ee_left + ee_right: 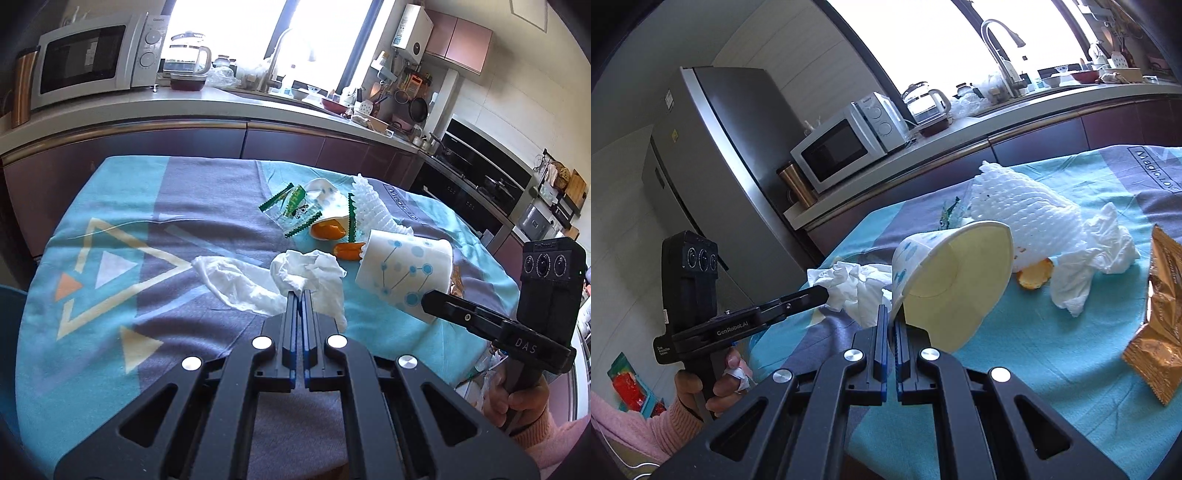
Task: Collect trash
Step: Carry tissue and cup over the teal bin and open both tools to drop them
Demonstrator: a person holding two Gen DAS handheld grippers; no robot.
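We hold 2 pieces of trash above the table [110, 192]: our left gripper [300, 295] is clamped on the crumpled tissue [295, 277], our right gripper [891, 321] pinches the paper cup [945, 280] by its rim. That thin, tilted rim grip could slip; the trailing tissue may snag other litter.

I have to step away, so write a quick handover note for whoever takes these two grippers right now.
Left gripper: jaws shut on the crumpled tissue, lifted off the cloth.
Right gripper: jaws shut on the rim of the paper cup, held tilted above the table.
Still on the table: green wrappers, orange peel, white foam netting, a second tissue, gold packet.
No bin in view; nothing visibly disposed yet.
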